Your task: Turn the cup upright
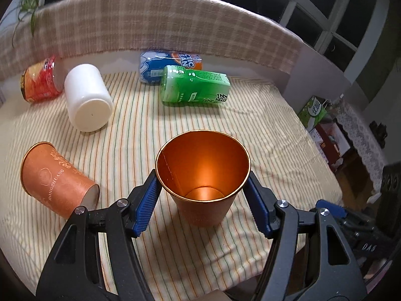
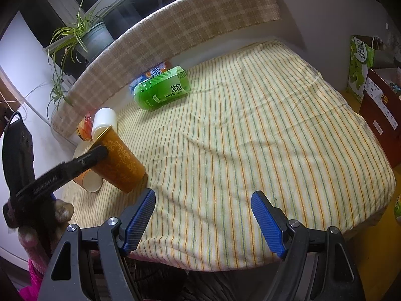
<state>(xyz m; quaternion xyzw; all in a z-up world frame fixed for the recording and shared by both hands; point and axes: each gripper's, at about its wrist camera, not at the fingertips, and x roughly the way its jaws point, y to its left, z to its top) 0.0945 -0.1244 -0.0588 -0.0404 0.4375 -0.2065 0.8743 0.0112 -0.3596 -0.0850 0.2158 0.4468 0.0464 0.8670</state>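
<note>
In the left wrist view my left gripper (image 1: 203, 183) is shut on an orange paper cup (image 1: 203, 200), one blue pad on each side of its rim. The cup's mouth faces up and toward the camera, and its base is on or just above the striped cloth. The right wrist view shows the same cup (image 2: 117, 163) tilted, with the left gripper's black finger across its rim. A second orange cup (image 1: 55, 183) lies on its side to the left. My right gripper (image 2: 203, 219) is open and empty above the cloth's front edge.
A white cup (image 1: 87, 97), a red-labelled container (image 1: 40, 80), a green bottle (image 1: 195, 87) and a blue-orange package (image 1: 170, 62) lie on the striped tablecloth (image 1: 250, 130). A checked sofa back (image 1: 150, 25) runs behind. Boxes (image 1: 325, 130) stand off the table's right edge. A potted plant (image 2: 85, 37) stands at the back left.
</note>
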